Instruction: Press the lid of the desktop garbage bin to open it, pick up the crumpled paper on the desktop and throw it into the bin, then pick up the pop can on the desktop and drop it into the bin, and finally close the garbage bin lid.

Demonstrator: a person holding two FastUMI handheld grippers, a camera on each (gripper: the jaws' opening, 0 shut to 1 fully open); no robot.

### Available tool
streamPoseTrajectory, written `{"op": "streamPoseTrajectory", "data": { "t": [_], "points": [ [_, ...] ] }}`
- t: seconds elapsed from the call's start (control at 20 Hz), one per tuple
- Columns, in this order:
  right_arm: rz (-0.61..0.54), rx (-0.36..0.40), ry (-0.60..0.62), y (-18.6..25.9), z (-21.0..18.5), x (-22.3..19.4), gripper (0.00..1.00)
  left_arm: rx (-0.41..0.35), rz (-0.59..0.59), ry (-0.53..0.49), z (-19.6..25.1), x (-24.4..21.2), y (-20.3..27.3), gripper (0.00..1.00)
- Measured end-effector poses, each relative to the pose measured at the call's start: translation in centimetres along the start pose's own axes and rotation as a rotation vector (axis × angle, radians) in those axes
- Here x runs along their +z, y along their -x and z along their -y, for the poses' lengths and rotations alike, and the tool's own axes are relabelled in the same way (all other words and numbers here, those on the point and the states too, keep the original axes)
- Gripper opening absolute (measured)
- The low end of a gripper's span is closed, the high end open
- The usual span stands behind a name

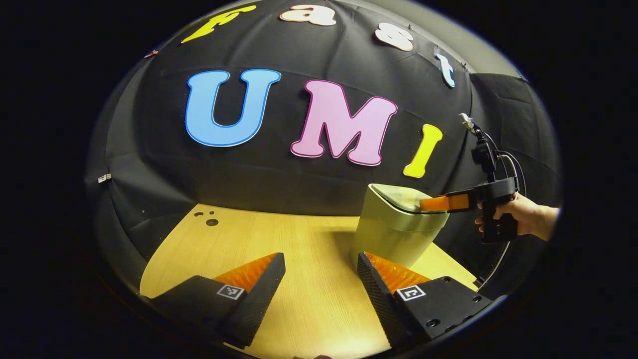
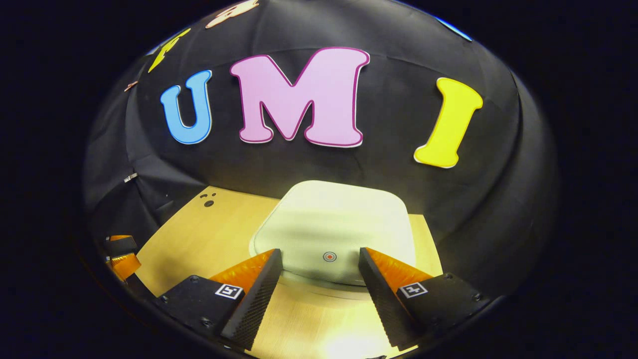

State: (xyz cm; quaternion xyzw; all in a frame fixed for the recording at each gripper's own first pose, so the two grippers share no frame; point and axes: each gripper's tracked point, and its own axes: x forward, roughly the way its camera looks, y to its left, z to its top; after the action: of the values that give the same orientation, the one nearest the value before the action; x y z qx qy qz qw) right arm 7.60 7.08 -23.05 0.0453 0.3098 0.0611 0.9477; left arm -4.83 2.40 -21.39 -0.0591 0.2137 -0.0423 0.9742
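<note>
Right gripper [image 2: 319, 279]: open wide, holds nothing, poised over the lid's front edge.
Left gripper [image 1: 321, 284]: open, empty, above the table [image 1: 299, 249].
Lid [image 2: 339, 219]: closed on the bin [image 1: 394, 234]; smooth, stiff plastic, probably springy; press the round mark [image 2: 329, 257].

Both views were dim at the margins and warmly lit at the centre, with a bright glare patch on the wooden table [image 2: 344, 344] close to the lens, low in the right gripper view. The bin [image 1: 394, 234] threw a soft shadow leftward across the table in the left gripper view, and its lid [image 2: 334, 224] showed faint banded shading. Fisheye distortion bowed the edges strongly, while focus stayed fairly sharp throughout.
</note>
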Motion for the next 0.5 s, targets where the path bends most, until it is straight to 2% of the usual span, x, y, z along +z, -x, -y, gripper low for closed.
{"op": "streamPoseTrajectory", "data": {
  "t": [0.5],
  "points": [
    [-0.003, -0.011, 0.026, -0.4, -0.1, -1.0, 1.00, -0.023, -0.001, 0.009, 0.2, -0.3, 0.2, 0.95]
  ]
}}
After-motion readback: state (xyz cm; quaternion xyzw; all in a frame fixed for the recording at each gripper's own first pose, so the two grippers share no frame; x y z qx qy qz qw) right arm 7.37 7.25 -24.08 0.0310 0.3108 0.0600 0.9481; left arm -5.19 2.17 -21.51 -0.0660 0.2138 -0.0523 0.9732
